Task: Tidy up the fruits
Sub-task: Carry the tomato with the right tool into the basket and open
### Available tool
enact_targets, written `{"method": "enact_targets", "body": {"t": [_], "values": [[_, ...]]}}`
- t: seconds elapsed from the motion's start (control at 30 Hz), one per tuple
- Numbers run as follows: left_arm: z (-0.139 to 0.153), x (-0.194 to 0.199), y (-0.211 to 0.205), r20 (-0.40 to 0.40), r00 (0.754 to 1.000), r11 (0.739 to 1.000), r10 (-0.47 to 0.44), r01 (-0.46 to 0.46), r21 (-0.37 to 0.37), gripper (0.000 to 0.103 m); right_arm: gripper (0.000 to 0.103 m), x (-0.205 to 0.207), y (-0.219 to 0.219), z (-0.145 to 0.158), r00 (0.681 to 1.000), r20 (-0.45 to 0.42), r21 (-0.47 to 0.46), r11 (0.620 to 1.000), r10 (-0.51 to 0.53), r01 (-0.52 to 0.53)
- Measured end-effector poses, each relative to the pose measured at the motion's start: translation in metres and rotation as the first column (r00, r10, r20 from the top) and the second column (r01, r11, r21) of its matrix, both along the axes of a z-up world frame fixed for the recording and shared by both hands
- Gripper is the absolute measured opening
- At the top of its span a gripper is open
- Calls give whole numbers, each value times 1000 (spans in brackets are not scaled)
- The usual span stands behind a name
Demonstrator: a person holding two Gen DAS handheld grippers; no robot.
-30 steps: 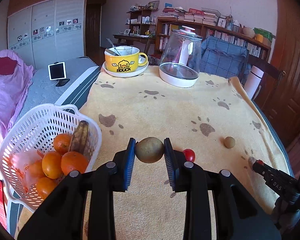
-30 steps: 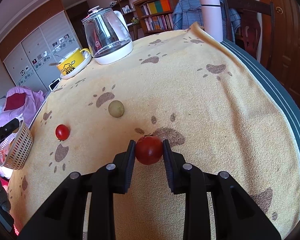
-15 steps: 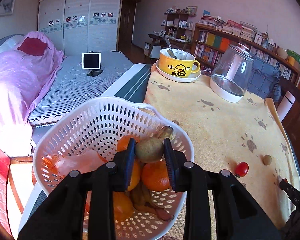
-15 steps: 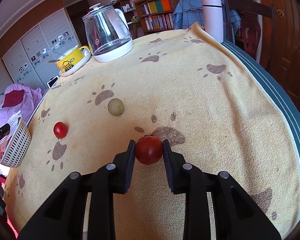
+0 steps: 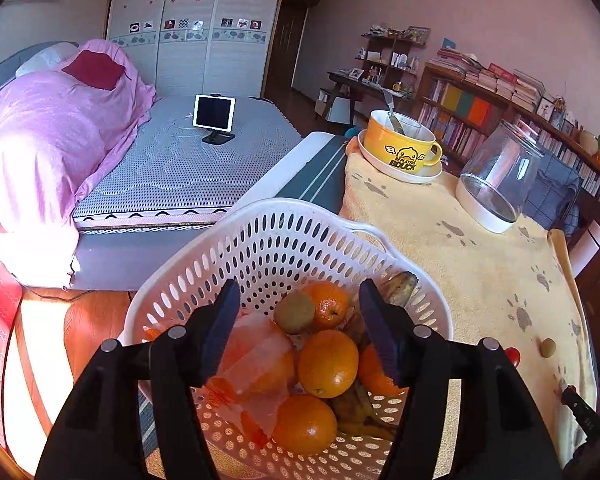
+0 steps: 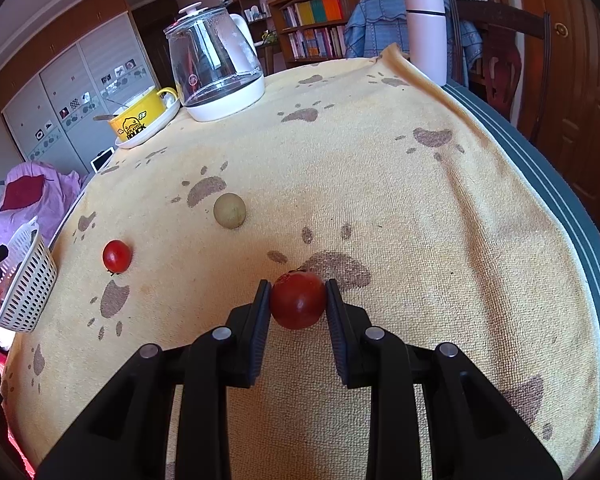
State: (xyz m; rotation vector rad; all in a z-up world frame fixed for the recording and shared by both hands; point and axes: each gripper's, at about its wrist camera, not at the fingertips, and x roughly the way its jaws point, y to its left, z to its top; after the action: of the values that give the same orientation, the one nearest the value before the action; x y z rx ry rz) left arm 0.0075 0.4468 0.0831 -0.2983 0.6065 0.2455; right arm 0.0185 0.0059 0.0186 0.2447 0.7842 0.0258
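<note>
Looking along the left wrist view, we see our left gripper (image 5: 300, 322) hanging over the white basket (image 5: 260, 236) with its jaws spread wide and nothing between them. A brownish-green kiwi (image 5: 294, 312) lies in the basket below the gap, resting against an orange (image 5: 327, 305) and clear of both fingers. More oranges, a darkened banana (image 5: 396, 286) and a crumpled orange wrapper (image 5: 256, 360) fill the basket. It sits at the table's edge on the yellow paw-print cloth (image 5: 460, 264), where a yellow mug (image 5: 400, 148) on a saucer and a glass kettle (image 5: 496, 176) stand farther back. Near the right edge a small red tomato (image 5: 512, 356) and a pale round fruit (image 5: 547, 347) lie on the cloth.

Turning to the right wrist view, we find our right gripper (image 6: 298, 300) clenched on a large red tomato (image 6: 298, 300), both fingers pressing its sides just over the cloth. The pale fruit lies farther ahead to the left, and the small tomato farther left still, near the basket at the table's edge.
</note>
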Motion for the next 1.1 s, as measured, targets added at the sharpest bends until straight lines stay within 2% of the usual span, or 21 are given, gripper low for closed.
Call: {"method": "enact_targets", "body": {"t": [0.3, 0.43, 0.73, 0.93, 1.1], "values": [[17, -24, 26, 64, 996, 997, 66, -64, -40, 72, 28, 1, 6, 3, 1000, -4, -23, 1000, 11, -11], [19, -32, 34, 74, 992, 995, 98, -96, -23, 73, 28, 0, 11, 8, 999, -9, 24, 999, 32, -32], [21, -37, 37, 77, 992, 995, 95, -94, -23, 74, 28, -8, 53, 28, 991, 26, 26, 991, 130, -130], [24, -37, 35, 83, 993, 996, 81, -79, -32, 74, 28, -9, 96, 41, 970, 51, 23, 971, 238, -239], [27, -40, 37, 93, 992, 996, 82, -79, -40, 75, 28, -6, 142, 54, 933, 69, 47, 933, 354, -358]]}}
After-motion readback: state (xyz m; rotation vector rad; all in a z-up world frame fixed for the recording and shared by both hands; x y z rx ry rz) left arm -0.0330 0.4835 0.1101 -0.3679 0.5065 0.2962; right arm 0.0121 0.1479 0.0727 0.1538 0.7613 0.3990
